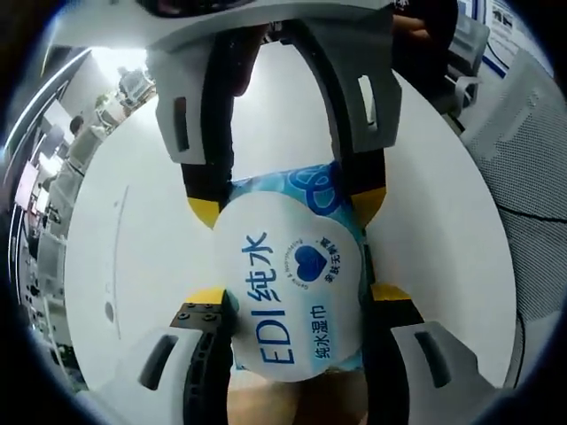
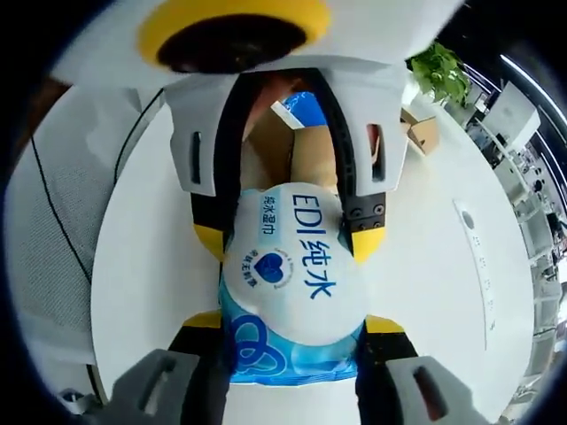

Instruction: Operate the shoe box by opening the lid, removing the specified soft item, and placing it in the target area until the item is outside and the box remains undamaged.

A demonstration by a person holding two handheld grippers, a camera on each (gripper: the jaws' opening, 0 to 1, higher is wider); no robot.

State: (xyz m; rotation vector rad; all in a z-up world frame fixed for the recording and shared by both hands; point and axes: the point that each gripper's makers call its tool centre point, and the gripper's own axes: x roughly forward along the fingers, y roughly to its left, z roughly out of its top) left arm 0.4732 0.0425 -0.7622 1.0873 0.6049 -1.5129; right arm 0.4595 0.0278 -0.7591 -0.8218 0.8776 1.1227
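Fingers [image 1: 202,299] of left gripper [image 1: 297,301] and of right gripper [image 2: 288,328] pinch one wet-wipe pack [image 1: 297,297] from opposite ends, above the counter [image 1: 142,239]. Open shoe box [image 2: 306,150] beyond. Risk: tugging apart tears the pack; uneven release drops it.

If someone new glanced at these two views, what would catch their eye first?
The blue-and-white wet wipes pack, clamped between both grippers over the round white table. The left gripper and right gripper grip its opposite ends. Behind, in the right gripper view, stands the cardboard box.
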